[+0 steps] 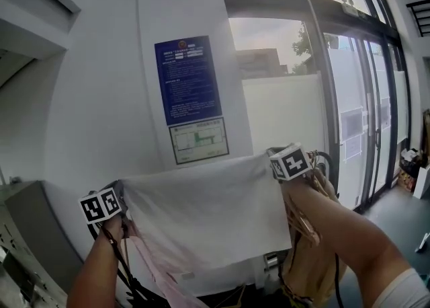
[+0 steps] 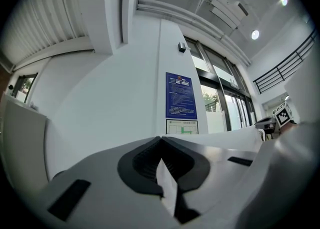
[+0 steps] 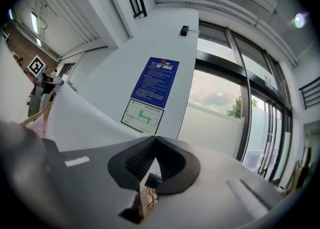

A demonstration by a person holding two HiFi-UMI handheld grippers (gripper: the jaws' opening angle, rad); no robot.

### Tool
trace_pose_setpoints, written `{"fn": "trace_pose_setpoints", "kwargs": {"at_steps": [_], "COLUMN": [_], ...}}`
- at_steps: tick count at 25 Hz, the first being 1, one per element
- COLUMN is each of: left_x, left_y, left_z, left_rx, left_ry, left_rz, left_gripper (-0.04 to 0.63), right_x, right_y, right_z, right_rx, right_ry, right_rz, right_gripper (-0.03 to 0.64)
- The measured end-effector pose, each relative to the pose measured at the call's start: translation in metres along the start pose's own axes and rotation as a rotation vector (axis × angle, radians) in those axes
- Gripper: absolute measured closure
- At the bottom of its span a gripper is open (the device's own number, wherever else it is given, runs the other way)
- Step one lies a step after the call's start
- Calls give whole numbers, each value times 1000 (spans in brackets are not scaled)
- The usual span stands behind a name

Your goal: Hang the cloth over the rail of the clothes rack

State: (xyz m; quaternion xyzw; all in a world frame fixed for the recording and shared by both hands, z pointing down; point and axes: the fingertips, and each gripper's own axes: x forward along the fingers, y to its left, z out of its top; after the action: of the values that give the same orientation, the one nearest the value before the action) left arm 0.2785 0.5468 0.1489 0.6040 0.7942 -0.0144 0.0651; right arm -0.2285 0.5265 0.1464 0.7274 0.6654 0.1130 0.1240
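Two top corners of the white cloth (image 1: pixel 208 212) are pinched, one in each gripper, so it hangs spread flat between them, raised in front of the wall (image 1: pixel 101 98) just below the blue sign (image 1: pixel 188 79). The left gripper (image 2: pixel 161 145) has its jaws pressed together on a thin fold of cloth; the right gripper (image 3: pixel 156 145) likewise clamps the cloth's edge. A pink garment (image 1: pixel 149 263) hangs beneath the cloth's lower left.
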Motion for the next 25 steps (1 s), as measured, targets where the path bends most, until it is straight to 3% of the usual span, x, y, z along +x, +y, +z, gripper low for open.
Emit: {"fn": "trace_pose_setpoints", "kwargs": {"at_steps": [4,10,16,25], "left_x": [9,20,16,7], "left_y": [5,4,15,6], "left_z": [9,-9,-8,-11], "left_rx": [-29,-32,-104,-73], "left_ry": [15,109,89,91], "left_rz": [-3,-7,28,24], "left_gripper": [586,584,584,583], "right_x": [11,24,19,8], "right_y": [-10,-2,-1,1], "right_z": [10,-25,-35,-41], "right_rx": [42,122,133,173], "right_ry": [6,103,115,118], "right_rz": [16,96,107,129], "right_gripper": [612,611,611,586]}}
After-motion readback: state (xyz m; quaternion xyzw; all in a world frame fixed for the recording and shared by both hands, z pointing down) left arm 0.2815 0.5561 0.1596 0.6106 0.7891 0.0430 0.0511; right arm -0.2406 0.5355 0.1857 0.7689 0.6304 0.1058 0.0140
